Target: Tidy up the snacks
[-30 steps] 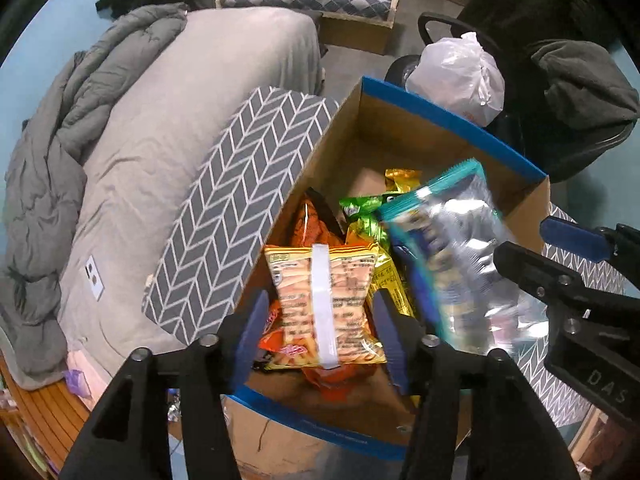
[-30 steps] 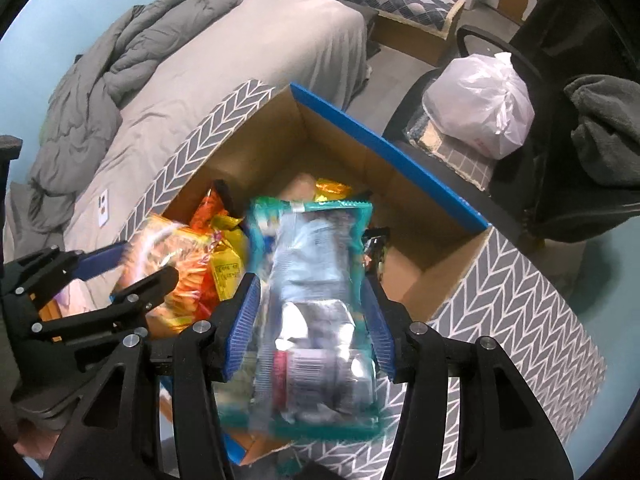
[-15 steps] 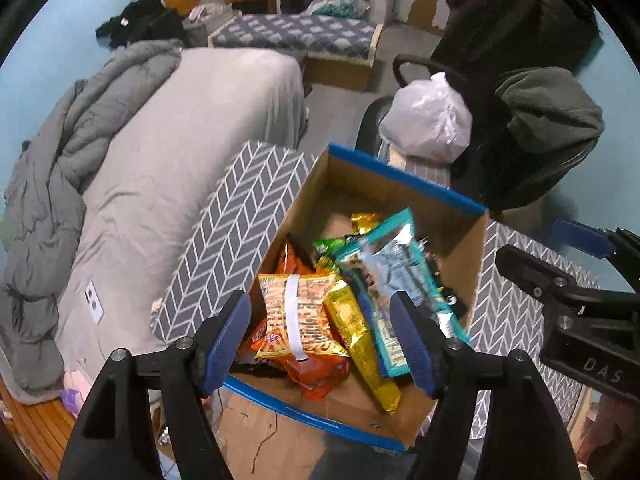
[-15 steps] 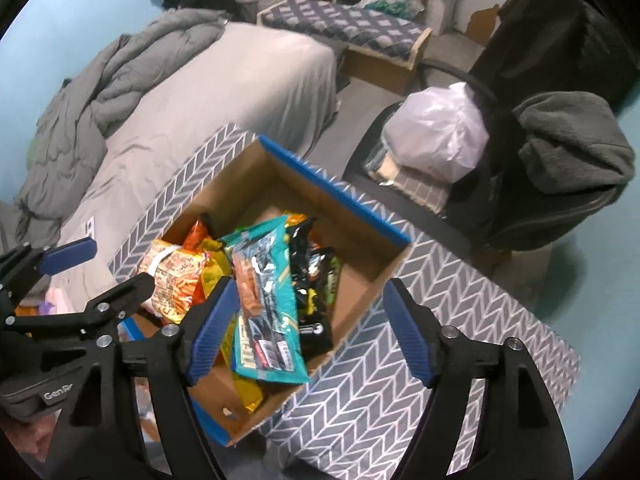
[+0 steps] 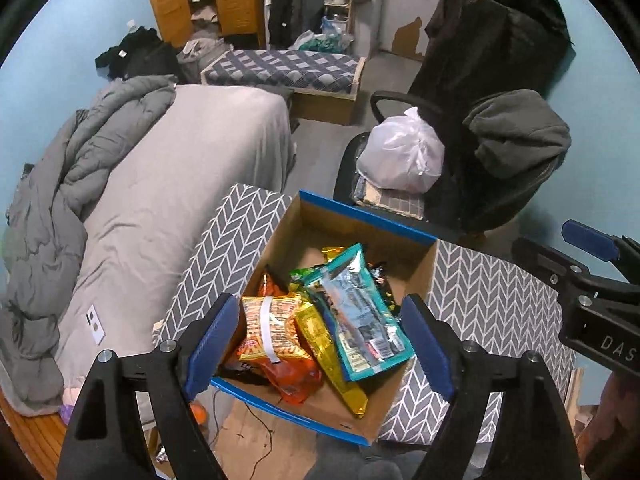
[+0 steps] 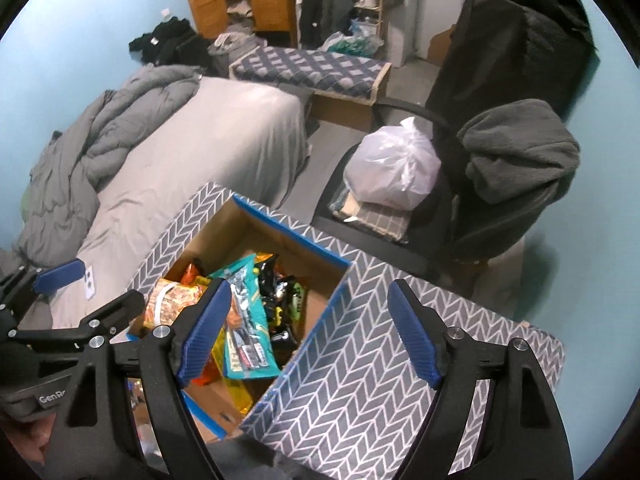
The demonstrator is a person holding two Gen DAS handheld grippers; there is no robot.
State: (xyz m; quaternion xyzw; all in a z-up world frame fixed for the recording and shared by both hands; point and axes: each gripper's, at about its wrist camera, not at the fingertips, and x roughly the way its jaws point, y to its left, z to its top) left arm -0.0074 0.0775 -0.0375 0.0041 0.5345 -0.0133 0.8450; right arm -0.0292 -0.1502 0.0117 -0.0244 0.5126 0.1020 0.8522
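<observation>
Over on the left, the left gripper (image 5: pixel 320 344) hangs above the cardboard box (image 5: pixel 352 224), jaws just opened wide and nothing between them, with the orange cracker pack (image 5: pixel 272 328) lying right below at the box's left side. Moving across, the teal snack bag (image 5: pixel 356 308) rests slantwise atop the gold packet (image 5: pixel 328 352) inside the box. Further right, the right gripper (image 6: pixel 310 330) spreads empty too, freshly opened, over the chevron-patterned lid (image 6: pixel 368 360).
</observation>
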